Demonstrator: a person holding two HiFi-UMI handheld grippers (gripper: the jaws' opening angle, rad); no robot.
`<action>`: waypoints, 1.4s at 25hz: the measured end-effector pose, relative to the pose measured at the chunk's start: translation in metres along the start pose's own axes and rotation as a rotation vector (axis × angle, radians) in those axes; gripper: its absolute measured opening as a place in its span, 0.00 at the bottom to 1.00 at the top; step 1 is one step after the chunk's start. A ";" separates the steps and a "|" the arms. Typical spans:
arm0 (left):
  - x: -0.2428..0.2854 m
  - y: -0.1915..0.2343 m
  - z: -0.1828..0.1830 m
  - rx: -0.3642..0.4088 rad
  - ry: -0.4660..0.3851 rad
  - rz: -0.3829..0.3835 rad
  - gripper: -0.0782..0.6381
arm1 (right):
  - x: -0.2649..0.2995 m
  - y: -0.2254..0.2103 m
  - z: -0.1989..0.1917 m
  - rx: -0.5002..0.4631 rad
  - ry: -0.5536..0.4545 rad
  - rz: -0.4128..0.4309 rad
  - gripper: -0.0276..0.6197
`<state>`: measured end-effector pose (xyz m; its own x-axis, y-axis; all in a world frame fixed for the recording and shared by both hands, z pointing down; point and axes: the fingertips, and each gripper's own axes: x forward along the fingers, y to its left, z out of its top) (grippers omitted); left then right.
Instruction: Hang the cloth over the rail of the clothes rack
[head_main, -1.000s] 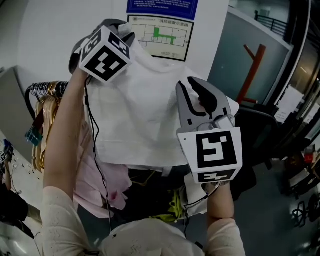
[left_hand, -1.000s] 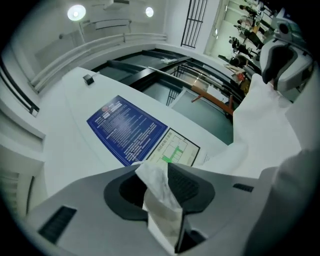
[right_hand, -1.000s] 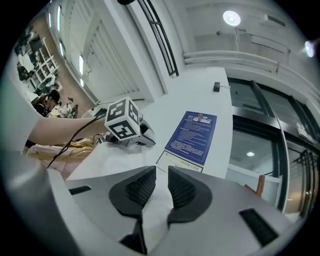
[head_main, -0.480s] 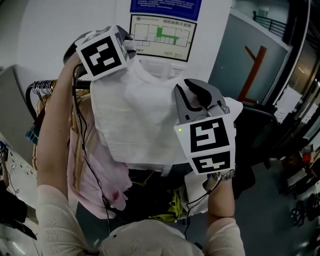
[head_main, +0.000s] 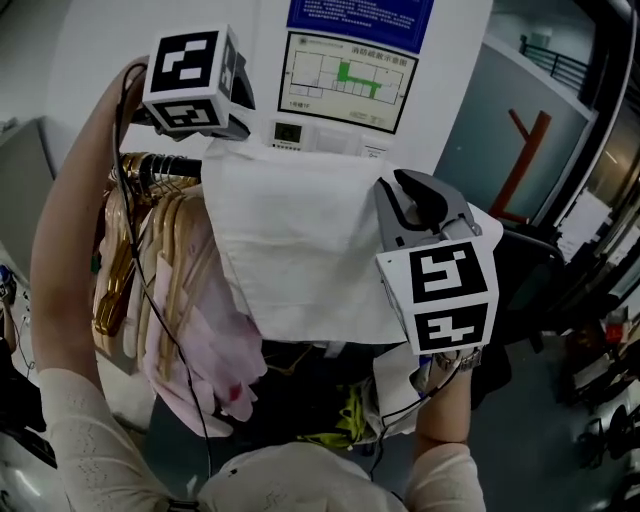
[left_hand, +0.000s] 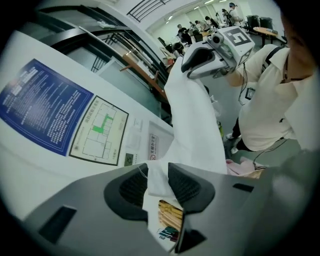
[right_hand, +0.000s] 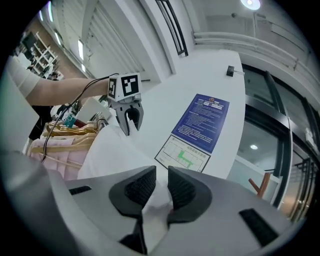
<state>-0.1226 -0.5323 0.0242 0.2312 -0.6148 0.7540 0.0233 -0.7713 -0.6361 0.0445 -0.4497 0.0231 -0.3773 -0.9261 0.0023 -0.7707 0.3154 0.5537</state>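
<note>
Here we are, both arms up high and the white cloth (head_main: 300, 240) stretched out flat between the two tools like a little banner. It hangs in the air right by the free end of the dark rail (head_main: 165, 165), just beside the row of wooden hangers (head_main: 150, 260) with a pink garment (head_main: 200, 350) drooping below them. I can't say for sure that any part of it rests on the rail. To my eye it is carried wholly by the tools, so the hanging itself is not yet done. The lift and the spreading look finished. What's left, I'd judge, is to bring the top edge across the rail, let it drape down both sides, and let go.

Now the tools. The left tool (left_hand: 157, 182) is up by the wall plan (head_main: 345, 80), its jaws drawn in narrow with one upper corner of the cloth pinched between the ribbed pads (left_hand: 186, 186). The fabric runs away from it toward the other arm. The right tool (right_hand: 161, 187) shows the same picture: jaws close together, a bunched fold of the cloth clamped between them, taking the opposite corner. Both grips look firm and the cloth sits fairly taut between them.
</note>
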 end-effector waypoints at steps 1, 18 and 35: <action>-0.001 -0.004 -0.004 -0.001 -0.002 -0.035 0.26 | 0.000 0.000 0.000 0.011 0.008 0.006 0.18; -0.017 0.028 -0.042 -0.414 -0.202 -0.391 0.26 | 0.009 -0.003 -0.004 0.162 0.104 0.054 0.17; -0.044 0.033 -0.012 -0.144 -0.396 0.014 0.30 | 0.012 0.001 -0.001 0.141 0.090 0.040 0.09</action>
<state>-0.1436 -0.5328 -0.0277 0.5874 -0.5363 0.6061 -0.1125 -0.7958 -0.5951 0.0398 -0.4605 0.0246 -0.3660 -0.9252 0.1001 -0.8229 0.3720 0.4296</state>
